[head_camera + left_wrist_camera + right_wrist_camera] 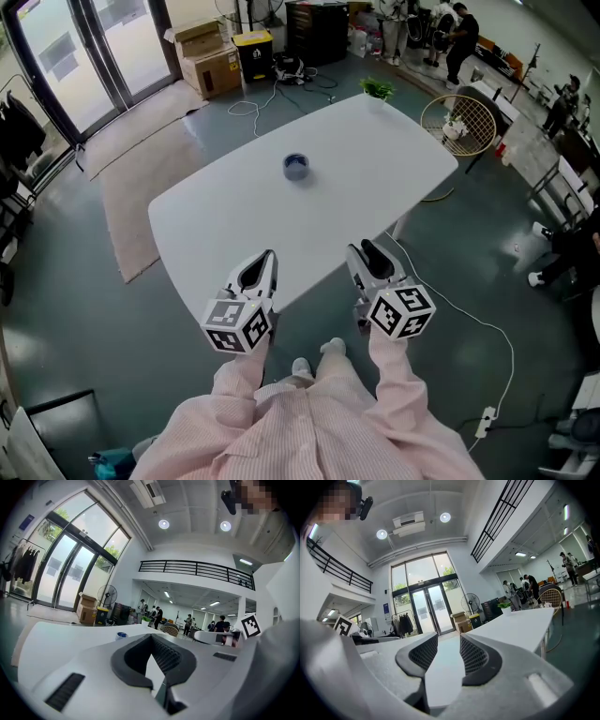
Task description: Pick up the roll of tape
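Jaws of the left gripper (151, 639) meet at their tips with nothing between them, while the right gripper (449, 641) has its jaws apart and empty. Both hang over the near edge of the white table (375, 187). The roll of tape (296, 167) sits alone near the middle of the table, well apart from both grippers, so the reach has not yet begun. The right gripper looks the readier tool, since it is already spread. It could go forward and to the left, come down from above with one jaw inside the ring and one outside, or with both jaws astride the whole roll, and only then close. The left gripper would have to open first. In the left gripper view the tape (121, 635) is only a small blue and white speck beyond the jaws, and the right gripper view does not show it at all. Whether the roll lies flat, and how wide its centre hole is, cannot be made out with certainty. The grippers and sleeves cover part of the table's near edge.
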Demonstrator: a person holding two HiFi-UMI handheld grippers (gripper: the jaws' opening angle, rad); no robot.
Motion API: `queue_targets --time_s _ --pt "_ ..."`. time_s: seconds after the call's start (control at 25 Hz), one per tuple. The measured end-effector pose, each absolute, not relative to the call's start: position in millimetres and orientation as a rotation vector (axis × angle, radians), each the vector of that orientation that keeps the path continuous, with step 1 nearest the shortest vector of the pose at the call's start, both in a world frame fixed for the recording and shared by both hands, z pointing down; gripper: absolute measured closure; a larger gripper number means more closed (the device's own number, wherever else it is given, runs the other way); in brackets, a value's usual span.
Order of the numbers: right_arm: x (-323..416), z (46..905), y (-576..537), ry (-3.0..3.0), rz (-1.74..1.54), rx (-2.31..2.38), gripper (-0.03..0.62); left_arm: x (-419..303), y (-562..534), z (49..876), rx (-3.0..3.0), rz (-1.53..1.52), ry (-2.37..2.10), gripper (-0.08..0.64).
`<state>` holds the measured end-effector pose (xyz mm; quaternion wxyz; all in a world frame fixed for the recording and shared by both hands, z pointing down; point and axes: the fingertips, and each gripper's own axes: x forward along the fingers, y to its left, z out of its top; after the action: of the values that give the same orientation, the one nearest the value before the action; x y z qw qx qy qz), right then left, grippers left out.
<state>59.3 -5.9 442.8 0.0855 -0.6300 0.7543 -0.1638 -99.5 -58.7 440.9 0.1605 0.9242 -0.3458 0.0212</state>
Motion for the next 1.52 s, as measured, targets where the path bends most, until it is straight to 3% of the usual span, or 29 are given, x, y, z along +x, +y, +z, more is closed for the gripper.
queue_targets --time_s 1.52 --pt "125.0 513.1 -273.9 2.666 -0.875 -1.496 0.46 -3.8 -260.7 517.3 2.259 0.162 -1.199 0.559"
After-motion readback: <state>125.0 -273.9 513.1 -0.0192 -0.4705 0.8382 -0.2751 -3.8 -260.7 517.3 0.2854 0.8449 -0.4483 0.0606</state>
